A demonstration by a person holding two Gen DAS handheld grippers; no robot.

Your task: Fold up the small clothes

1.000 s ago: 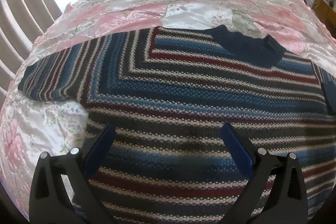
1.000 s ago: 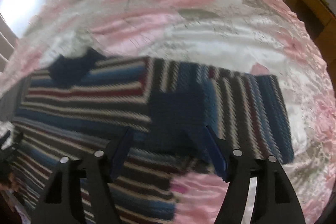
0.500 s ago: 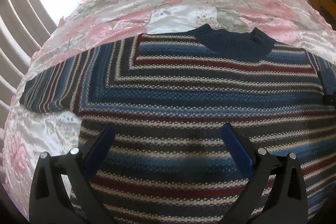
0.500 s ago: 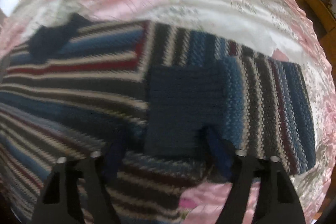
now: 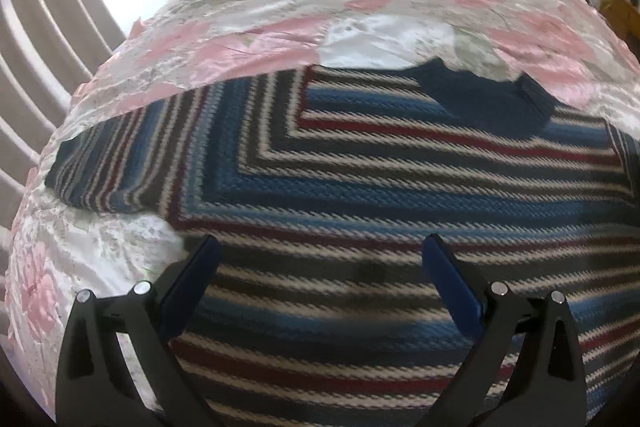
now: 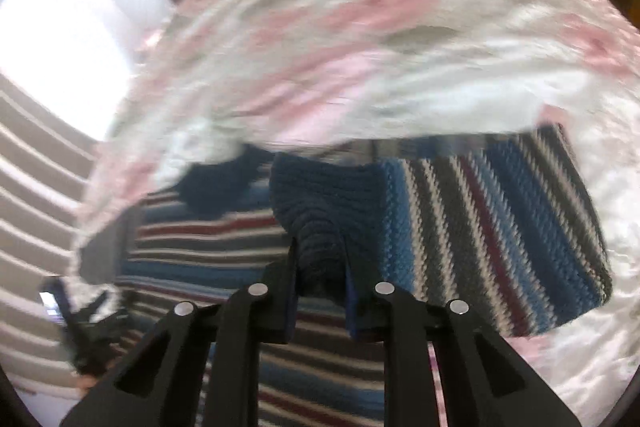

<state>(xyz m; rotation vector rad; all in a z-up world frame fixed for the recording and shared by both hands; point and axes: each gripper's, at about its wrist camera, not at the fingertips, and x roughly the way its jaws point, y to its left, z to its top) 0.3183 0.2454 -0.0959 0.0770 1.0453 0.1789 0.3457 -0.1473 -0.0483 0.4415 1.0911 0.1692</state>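
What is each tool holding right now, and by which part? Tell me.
The right tool is shut on the striped sweater, pinching the dark blue cuff of its folded-in sleeve. The left tool is open over the sweater's body, holding nothing.

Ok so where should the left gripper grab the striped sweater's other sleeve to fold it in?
Probably the outer end of the flat left sleeve, approached from the bedspread side: that edge lies free on the satin. The left gripper hangs open above the sweater; the right gripper pinches the opposite navy cuff.
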